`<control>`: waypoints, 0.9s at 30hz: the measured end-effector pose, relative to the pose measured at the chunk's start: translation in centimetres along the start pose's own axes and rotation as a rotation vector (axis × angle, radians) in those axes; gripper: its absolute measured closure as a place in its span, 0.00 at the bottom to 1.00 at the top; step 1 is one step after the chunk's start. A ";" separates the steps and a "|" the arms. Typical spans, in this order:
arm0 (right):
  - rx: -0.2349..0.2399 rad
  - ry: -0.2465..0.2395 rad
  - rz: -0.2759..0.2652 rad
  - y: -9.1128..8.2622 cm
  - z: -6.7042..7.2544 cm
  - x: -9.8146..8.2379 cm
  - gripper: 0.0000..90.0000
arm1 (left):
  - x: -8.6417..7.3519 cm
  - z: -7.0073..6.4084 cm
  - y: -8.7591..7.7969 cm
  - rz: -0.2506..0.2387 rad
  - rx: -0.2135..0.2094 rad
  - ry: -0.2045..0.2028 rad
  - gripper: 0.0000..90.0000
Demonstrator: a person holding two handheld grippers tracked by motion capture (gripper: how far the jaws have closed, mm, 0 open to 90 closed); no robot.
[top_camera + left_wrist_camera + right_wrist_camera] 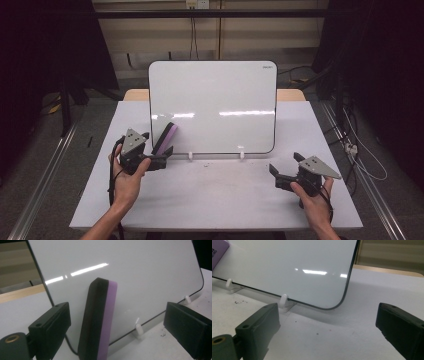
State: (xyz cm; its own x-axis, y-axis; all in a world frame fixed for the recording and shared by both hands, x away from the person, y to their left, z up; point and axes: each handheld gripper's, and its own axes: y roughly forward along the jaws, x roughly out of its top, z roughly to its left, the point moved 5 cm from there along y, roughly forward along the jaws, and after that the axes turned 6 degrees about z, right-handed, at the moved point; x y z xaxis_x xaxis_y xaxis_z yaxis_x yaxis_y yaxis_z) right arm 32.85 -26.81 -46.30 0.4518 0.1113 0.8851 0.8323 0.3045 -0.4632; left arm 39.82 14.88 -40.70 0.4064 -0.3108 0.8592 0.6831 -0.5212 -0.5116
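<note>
A white whiteboard [215,105] [140,275] [287,265] stands tilted back on small white feet [138,329] on the white table [215,195]. A black and purple eraser [167,136] [98,320] leans on end against its lower left part. My left gripper [157,145] [117,315] is open; the eraser stands between its jaws with a gap on each side. My right gripper [286,164] [328,315] is open with nothing in it, low over the table near the board's lower right corner. A corner of the eraser [218,248] shows in the right gripper view.
The board takes up the table's middle and back. Bare white tabletop [324,335] lies in front of it, between the two hands. Metal rails [45,175] run on the floor beside the table, and cables [360,150] lie on the right.
</note>
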 end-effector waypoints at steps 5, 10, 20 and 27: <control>-0.002 0.003 0.000 -0.1 -0.1 -0.1 0.05 | -1.3 0.3 -0.9 0.021 0.019 -0.004 0.07; -0.003 0.005 0.008 0.0 -0.1 -0.4 0.05 | -2.8 0.3 -2.1 0.015 0.054 0.000 0.07; -0.003 0.005 0.014 0.0 0.0 -0.5 0.06 | -5.0 0.0 -3.0 0.055 0.049 -0.012 0.06; -0.005 0.006 0.014 -0.1 0.0 -0.6 0.06 | -6.6 0.2 -3.2 0.040 0.068 -0.038 0.05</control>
State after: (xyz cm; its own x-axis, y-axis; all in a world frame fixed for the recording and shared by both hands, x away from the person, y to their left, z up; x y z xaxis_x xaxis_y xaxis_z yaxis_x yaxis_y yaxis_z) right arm 32.48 -26.92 -46.80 0.4654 0.1096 0.8783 0.8275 0.2982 -0.4758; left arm 35.05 18.75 -44.77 0.4557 -0.2990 0.8384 0.7053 -0.4533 -0.5450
